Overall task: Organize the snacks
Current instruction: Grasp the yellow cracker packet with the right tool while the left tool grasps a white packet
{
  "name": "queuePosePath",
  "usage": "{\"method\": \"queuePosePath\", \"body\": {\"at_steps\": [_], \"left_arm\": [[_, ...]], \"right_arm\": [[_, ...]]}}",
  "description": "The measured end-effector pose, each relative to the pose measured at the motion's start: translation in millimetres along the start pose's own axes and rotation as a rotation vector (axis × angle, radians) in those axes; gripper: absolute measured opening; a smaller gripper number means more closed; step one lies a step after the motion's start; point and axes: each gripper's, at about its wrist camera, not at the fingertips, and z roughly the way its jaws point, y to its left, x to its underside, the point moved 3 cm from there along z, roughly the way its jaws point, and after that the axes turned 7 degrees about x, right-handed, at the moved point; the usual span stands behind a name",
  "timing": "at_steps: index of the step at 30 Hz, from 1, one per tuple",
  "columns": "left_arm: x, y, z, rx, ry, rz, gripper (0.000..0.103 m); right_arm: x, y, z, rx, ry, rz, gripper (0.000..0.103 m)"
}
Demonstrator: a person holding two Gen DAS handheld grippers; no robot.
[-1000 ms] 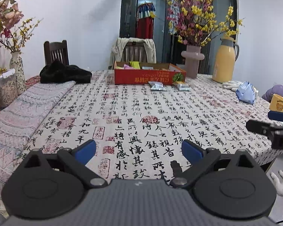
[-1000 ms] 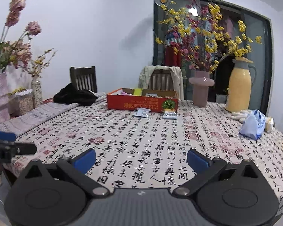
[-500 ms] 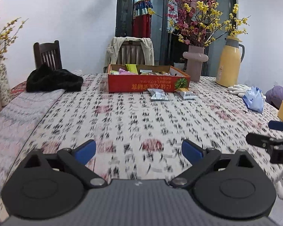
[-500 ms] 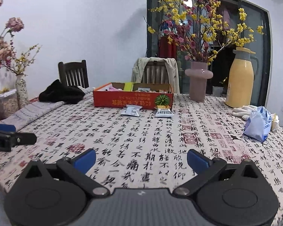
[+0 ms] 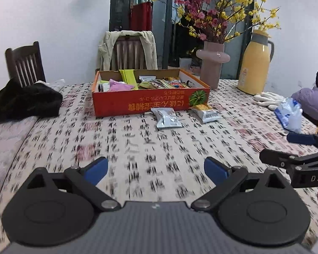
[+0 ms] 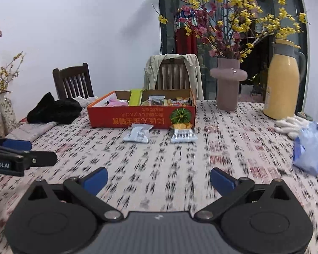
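An open red cardboard box (image 5: pixel 137 103) (image 6: pixel 125 119) holding several wrapped snacks sits at the far middle of the table. Two loose packets lie in front of it: a pale blue-grey one (image 5: pixel 166 118) (image 6: pixel 138 133) and a white and yellow one (image 5: pixel 206 111) (image 6: pixel 183 133). My left gripper (image 5: pixel 155 170) is open over the near tablecloth, well short of the packets, with nothing between its blue pads. My right gripper (image 6: pixel 158 178) is open too and empty. Each gripper shows at the edge of the other's view, the right one (image 5: pixel 294 148) and the left one (image 6: pixel 21 150).
A pink vase of flowers (image 6: pixel 228 83), a yellow thermos (image 6: pixel 283 80), white gloves (image 6: pixel 291 123) and a blue plastic bag (image 6: pixel 310 150) stand at the right. Black cloth (image 5: pixel 25 101) lies at the left. Two chairs (image 6: pixel 173 72) stand behind the table. A person in purple (image 5: pixel 313 99) sits at the right.
Both grippers have moved forward over the table toward the box and packets, which now look larger. Both have stayed open and empty.
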Motion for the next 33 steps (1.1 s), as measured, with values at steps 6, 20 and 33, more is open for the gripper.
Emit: {"method": "queuePosePath", "body": {"at_steps": [6, 20, 33], "left_arm": [[-34.3, 13.8, 66.6, 0.003, 0.05, -0.004, 0.099], [-75.7, 16.4, 205.5, 0.078, 0.168, -0.014, 0.078], [-75.4, 3.7, 244.0, 0.042, 0.185, 0.036, 0.045]], "right_arm": [[-30.6, -7.3, 65.0, 0.006, 0.061, -0.014, 0.103], [-64.9, -32.4, 231.0, 0.023, 0.2, -0.001, 0.076], [-58.2, -36.2, 246.2, -0.032, 0.192, 0.031, 0.048]]}}
